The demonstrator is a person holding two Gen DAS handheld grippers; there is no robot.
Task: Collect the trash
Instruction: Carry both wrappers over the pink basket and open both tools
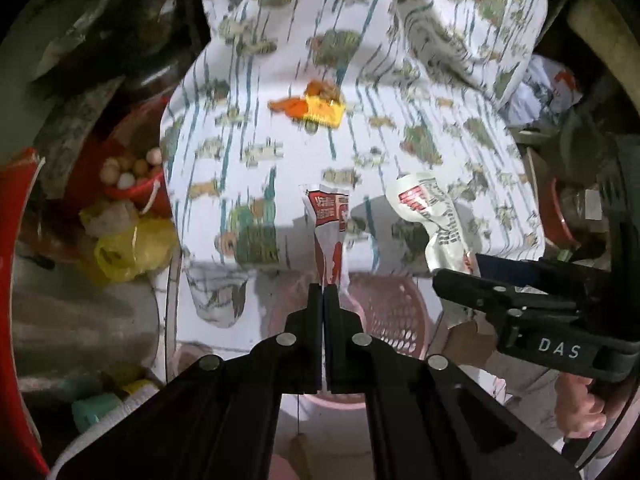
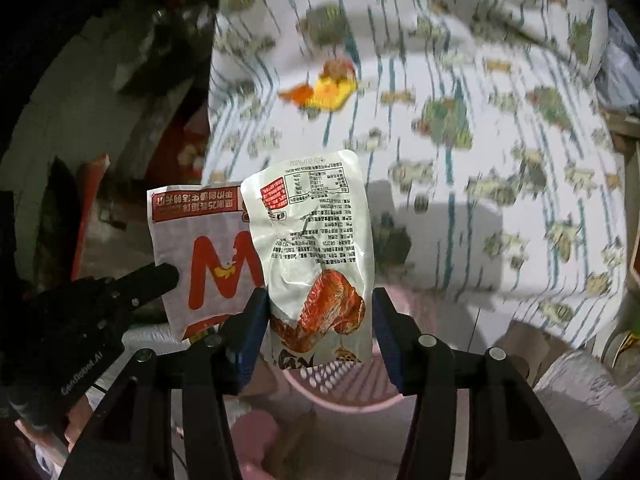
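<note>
My left gripper [image 1: 323, 290] is shut on a white and red paper wrapper [image 1: 329, 236] with a big red M, also seen in the right wrist view [image 2: 208, 256]. My right gripper [image 2: 320, 312] has its jaws apart, and a white snack packet with a chicken picture [image 2: 316, 256] stands between them; it also shows in the left wrist view [image 1: 434, 216]. Both are held above a pink perforated basket [image 2: 340, 384], also in the left wrist view [image 1: 394, 312]. Orange and yellow scraps [image 1: 316, 106] lie on the patterned tablecloth [image 1: 400, 128].
A red bucket of eggs [image 1: 132, 176] and a yellow plastic bag [image 1: 128, 248] sit at the left below the table. A white bag [image 1: 548, 88] lies at the far right. A red rim [image 1: 16, 240] runs along the left edge.
</note>
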